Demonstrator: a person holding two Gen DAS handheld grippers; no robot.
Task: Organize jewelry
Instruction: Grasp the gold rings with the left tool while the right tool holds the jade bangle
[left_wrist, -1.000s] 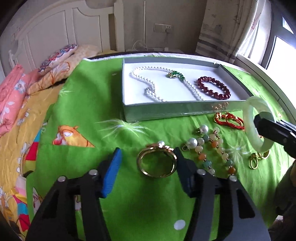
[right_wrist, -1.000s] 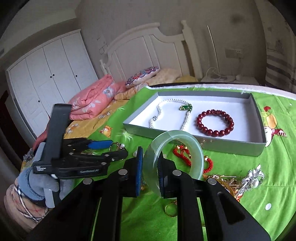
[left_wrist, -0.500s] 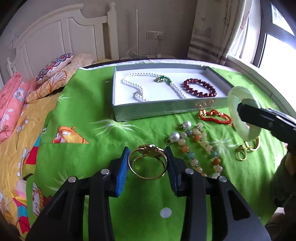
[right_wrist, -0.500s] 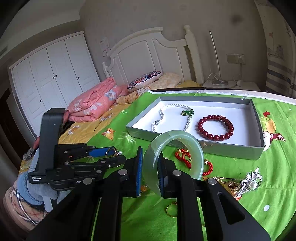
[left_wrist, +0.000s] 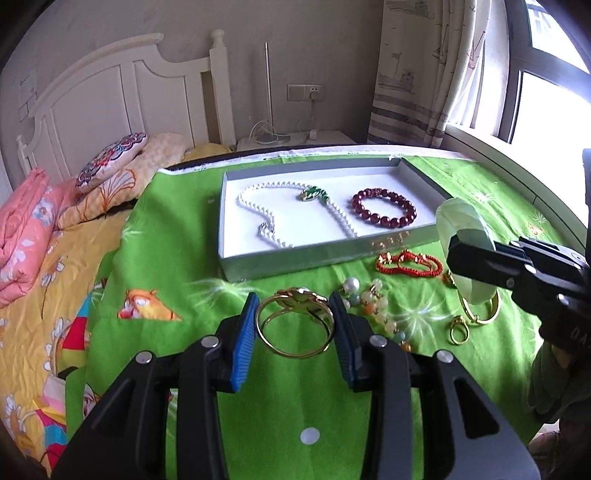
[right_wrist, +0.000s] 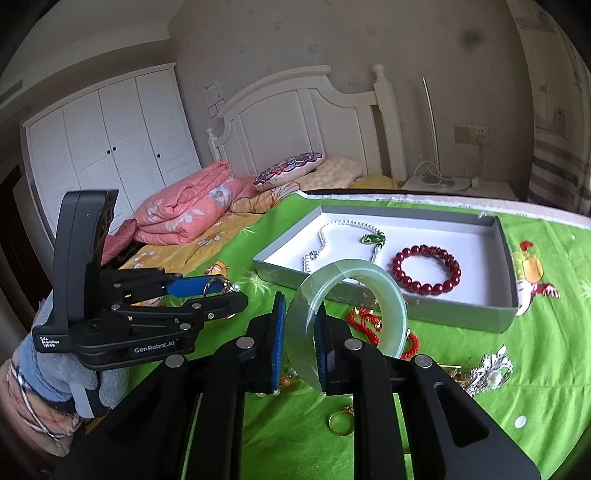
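Jewelry: both grippers loaded, lifted for the tray.
Left gripper fingers clamp gold bangle; right gripper fingers pinch jade bangle.

A white headboard stands at eleven o'clock against a beige wall, a white wardrobe beside it; daylight enters the window (striped curtain alongside) at two o'clock.

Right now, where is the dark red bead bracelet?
The dark red bead bracelet lies inside the grey tray, in its right part, beside the pearl necklace with the green pendant.
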